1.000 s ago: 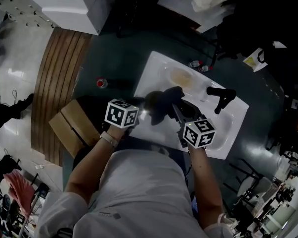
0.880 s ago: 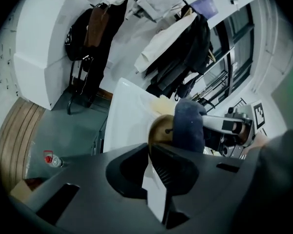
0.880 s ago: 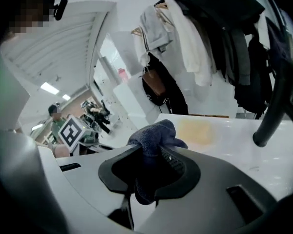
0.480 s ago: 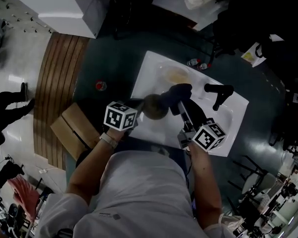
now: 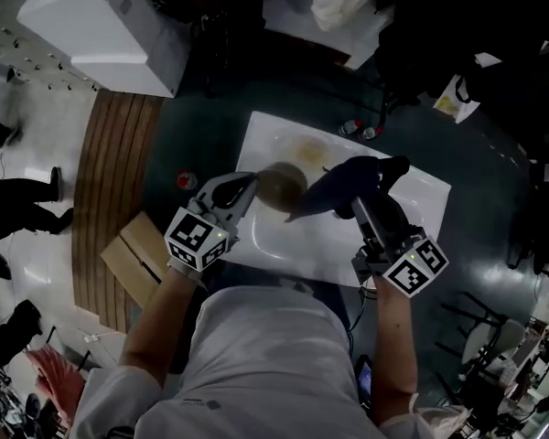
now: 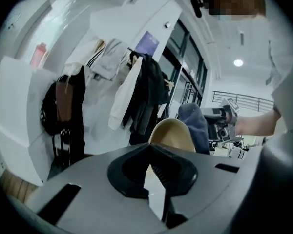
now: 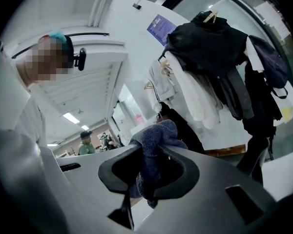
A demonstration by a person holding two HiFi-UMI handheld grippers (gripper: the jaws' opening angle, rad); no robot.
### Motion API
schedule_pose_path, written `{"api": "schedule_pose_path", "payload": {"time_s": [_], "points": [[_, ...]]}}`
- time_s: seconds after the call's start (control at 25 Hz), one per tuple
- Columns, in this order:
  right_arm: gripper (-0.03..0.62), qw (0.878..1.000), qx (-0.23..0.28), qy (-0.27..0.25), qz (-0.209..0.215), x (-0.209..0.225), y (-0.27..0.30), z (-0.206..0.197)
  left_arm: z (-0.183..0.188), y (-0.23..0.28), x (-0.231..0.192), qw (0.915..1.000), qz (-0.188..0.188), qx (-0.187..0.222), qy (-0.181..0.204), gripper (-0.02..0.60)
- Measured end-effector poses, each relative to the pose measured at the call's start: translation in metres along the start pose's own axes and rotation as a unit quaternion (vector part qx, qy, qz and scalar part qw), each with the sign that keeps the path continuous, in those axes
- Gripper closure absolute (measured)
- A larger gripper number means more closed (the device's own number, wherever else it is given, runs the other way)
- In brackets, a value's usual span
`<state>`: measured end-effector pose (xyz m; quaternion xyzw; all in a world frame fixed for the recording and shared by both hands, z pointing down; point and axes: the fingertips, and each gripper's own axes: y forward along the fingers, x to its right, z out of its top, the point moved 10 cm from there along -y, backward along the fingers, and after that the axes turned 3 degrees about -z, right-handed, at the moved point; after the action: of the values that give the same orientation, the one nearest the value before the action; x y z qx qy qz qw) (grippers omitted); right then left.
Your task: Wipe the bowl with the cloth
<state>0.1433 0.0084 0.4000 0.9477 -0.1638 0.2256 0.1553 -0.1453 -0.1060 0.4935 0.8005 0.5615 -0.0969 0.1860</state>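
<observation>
A tan bowl (image 5: pixel 282 187) hangs tilted above the white sink (image 5: pixel 284 245), with my left gripper (image 5: pixel 254 185) shut on its rim. In the left gripper view the bowl (image 6: pixel 173 133) rises just beyond the closed jaws (image 6: pixel 151 165), with the cloth (image 6: pixel 196 125) right behind it. My right gripper (image 5: pixel 364 205) is shut on the dark blue cloth (image 5: pixel 341 187), which touches the bowl's right side. In the right gripper view the cloth (image 7: pixel 154 143) bulges out between the jaws (image 7: pixel 146 179) and hides the bowl.
The sink has a brownish stain (image 5: pixel 308 150) at its far side and a black faucet (image 5: pixel 395 165) partly behind the cloth. Small bottles (image 5: pixel 358 130) stand at its far rim. A red-capped item (image 5: pixel 185 181), a cardboard box (image 5: pixel 133 260) and a wooden slatted panel (image 5: pixel 105 190) lie to the left.
The left gripper has shut on the bowl's rim and lifted it off the sink. The right gripper with the cloth has swung right and up against the bowl.
</observation>
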Motion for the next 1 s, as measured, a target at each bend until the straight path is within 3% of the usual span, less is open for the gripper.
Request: {"api": "schedule_pose_path", "payload": {"time_s": [0.28, 0.4, 0.6, 0.76, 1.0], "points": [[0.510, 0.992, 0.040, -0.078, 0.095, -0.040, -0.013, 0.059, 0.084, 0.006, 0.061, 0.9873, -0.008, 0.090, 0.131, 0.566], [0.510, 0.987, 0.058, -0.092, 0.121, -0.051, -0.022, 0.081, 0.110, 0.006, 0.089, 0.9803, -0.013, 0.117, 0.159, 0.566], [0.510, 0.979, 0.101, -0.070, 0.161, -0.048, -0.040, 0.098, 0.143, 0.001, 0.119, 0.9705, 0.002, 0.156, 0.184, 0.566], [0.510, 0.975, 0.127, -0.040, 0.180, -0.043, -0.053, 0.098, 0.153, -0.003, 0.130, 0.9679, 0.001, 0.195, 0.159, 0.565], [0.510, 0.972, 0.129, -0.023, 0.194, -0.040, -0.061, 0.084, 0.162, -0.009, 0.133, 0.9615, -0.037, 0.261, 0.078, 0.566]]}}
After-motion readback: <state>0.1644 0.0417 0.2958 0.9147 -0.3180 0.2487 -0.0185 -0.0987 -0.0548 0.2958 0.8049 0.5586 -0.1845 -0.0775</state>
